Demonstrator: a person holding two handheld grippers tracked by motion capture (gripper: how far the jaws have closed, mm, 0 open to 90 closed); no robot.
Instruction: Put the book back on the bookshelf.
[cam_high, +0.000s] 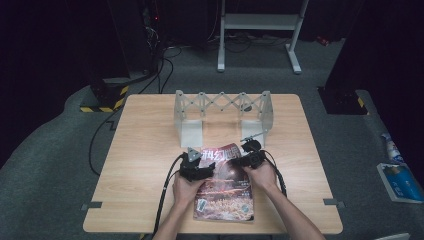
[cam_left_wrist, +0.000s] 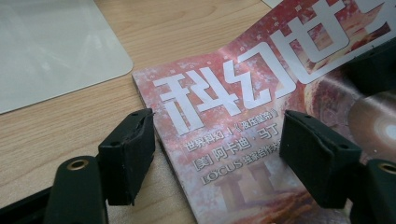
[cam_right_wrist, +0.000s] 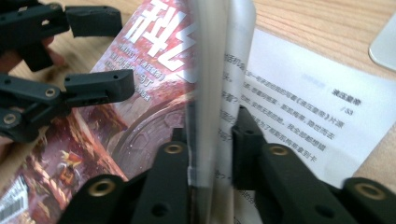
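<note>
R gripper (cam_right_wrist: 210, 154) was pinched on the lifted right edge of the magazine (cam_high: 225, 187) at centre-bottom of the high view, spine on the left, long axis running up-frame, while L gripper (cam_left_wrist: 217, 154) sat spread over its upper-left corner w/o gripping.

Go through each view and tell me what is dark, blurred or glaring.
High view: the room around the lit table is nearly black. Left gripper view: the magazine title is readable, the near fingers soft. Right gripper view: the lifted pages between its fingers are blurred and pale, the open page stays readable.
</note>
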